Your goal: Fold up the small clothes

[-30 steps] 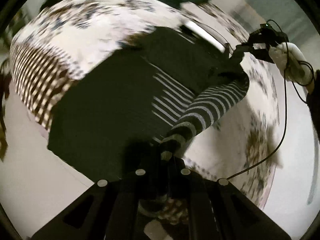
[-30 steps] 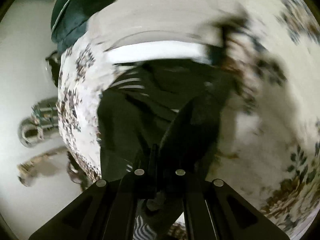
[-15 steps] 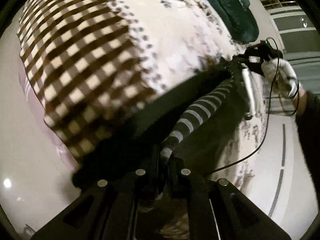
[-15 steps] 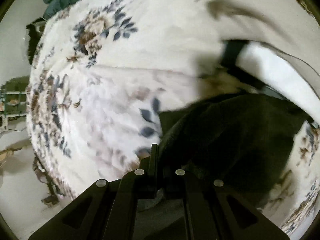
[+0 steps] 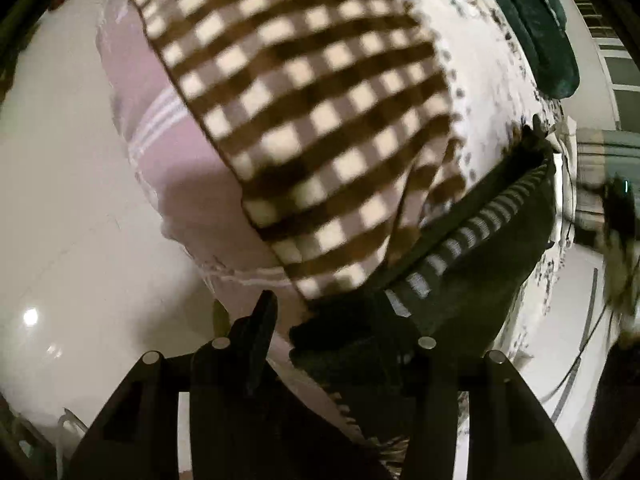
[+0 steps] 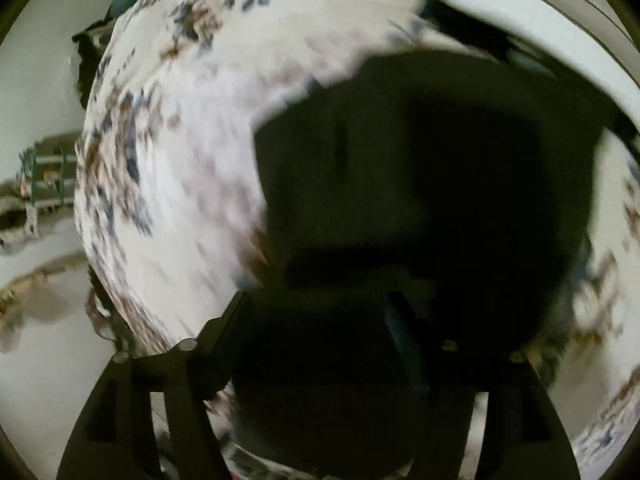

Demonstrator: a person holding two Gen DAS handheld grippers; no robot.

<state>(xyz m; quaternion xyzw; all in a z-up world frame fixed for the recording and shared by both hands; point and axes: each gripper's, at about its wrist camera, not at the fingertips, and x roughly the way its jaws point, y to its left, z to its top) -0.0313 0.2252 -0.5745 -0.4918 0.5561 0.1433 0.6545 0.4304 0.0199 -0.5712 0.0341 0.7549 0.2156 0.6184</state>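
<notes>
Through the left wrist camera, the left gripper (image 5: 344, 320) has just been opening; its fingers (image 5: 262, 320) now stand partly apart, and the dark garment (image 5: 472, 276) lies bunched between and just ahead of them without being pinched. A striped band (image 5: 460, 240) of the same garment runs away from the fingers toward the upper right, so the cloth seems to have been laid down along a fold line and let go. Just beyond the fingers on the left a brown checked cloth (image 5: 304, 120) lies over a pale pink cloth (image 5: 160, 120), and past those spreads the flowered bedspread (image 5: 472, 60), with a dark green cushion (image 5: 532, 20) at its far edge. At the right rim something dark and blurred may be the other tool, too smeared to tell. Through the right wrist camera, the right gripper (image 6: 320, 312) has likewise just been opening, and its fingers (image 6: 236, 316) stand wide apart. The dark garment (image 6: 420, 168) fills the space between and ahead of them as a flat, roughly squared shape on the flowered bedspread (image 6: 180, 160), which suggests a fold freshly set down and both ends released together so the layers stay aligned. The picture is blurred, and whether a fingertip touches the cloth cannot be told.
</notes>
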